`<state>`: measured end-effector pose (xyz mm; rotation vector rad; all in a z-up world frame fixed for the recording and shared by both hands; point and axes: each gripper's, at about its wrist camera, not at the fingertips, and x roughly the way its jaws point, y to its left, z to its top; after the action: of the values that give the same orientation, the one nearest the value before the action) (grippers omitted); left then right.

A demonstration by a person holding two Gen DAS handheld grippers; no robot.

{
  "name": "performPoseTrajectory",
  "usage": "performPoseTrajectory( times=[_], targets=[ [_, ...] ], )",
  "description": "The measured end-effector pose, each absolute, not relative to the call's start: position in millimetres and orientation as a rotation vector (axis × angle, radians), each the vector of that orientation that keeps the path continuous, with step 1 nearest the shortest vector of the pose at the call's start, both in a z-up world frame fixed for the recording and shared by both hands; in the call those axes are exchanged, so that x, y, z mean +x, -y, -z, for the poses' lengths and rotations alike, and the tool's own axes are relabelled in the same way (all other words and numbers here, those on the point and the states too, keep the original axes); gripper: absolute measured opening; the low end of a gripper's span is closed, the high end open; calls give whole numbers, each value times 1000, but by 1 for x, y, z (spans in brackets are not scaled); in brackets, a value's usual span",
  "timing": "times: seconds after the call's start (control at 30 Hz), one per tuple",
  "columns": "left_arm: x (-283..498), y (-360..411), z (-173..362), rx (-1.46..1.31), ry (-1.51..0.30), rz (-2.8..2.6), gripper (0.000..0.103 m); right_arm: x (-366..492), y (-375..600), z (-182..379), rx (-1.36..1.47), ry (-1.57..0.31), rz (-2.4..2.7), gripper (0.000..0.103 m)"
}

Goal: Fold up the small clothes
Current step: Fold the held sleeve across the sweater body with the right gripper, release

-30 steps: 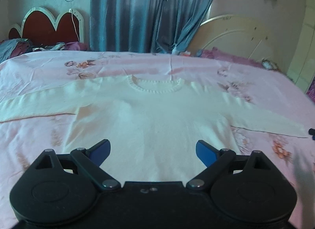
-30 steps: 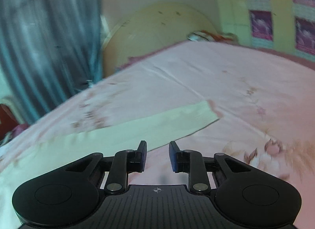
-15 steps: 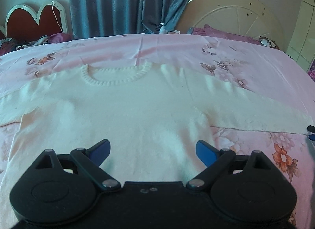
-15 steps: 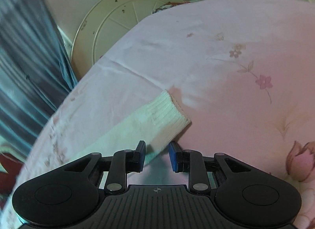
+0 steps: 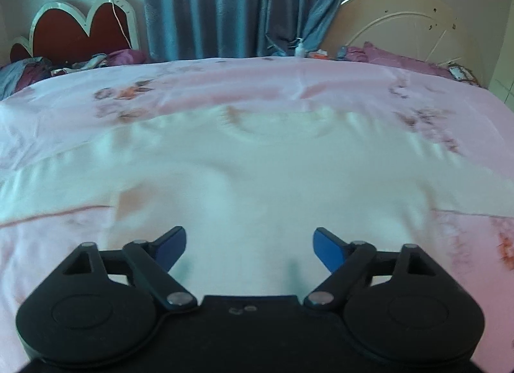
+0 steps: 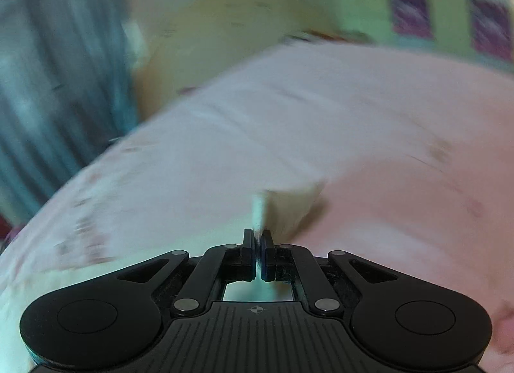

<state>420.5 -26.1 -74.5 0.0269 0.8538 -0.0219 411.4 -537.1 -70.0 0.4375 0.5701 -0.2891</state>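
So the cream sweater [image 5: 257,174] is lying flat on the pink bedsheet [image 5: 257,84], collar toward 12 o'clock, sleeves stretched 9 to 3. Right gripper [image 6: 258,241] has its jaws pinched on the sleeve cuff [image 6: 289,203]. Left gripper [image 5: 250,241] hangs over the hem at 6, jaws just been narrowing, nothing between them.

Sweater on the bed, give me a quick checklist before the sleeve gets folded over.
1. Right hand-held gripper closed on the sleeve cuff: ok; fabric is pinched between the pads.
2. Left hand-held gripper open, holding nothing: ok; its jaws have just been closing slightly.
3. Sweater spread flat on the pink bedsheet, neckline away from the camera: ok.
4. Body of the sweater free of other items: ok.
5. Firmness of the cuff grip: cannot tell; the view is blurred.
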Motion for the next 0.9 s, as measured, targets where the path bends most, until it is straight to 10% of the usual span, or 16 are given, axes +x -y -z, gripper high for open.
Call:
performPoseTrajectory(
  times=[0.53,0.73,0.83,0.9],
  targets=[
    [422,-93,90,-159,-860,124,71,468,160,69,70,-690,-269,2],
    [425,-105,89,-197,-855,152,89,488,121,105,-39,-762,-284,3],
    [431,-98,86,-220,-832,201,88,475,132,94,-19,-718,-280,47],
    [441,-87,86,-249,-833,253,82,462,151,88,3,-698,-246,51]
  ],
)
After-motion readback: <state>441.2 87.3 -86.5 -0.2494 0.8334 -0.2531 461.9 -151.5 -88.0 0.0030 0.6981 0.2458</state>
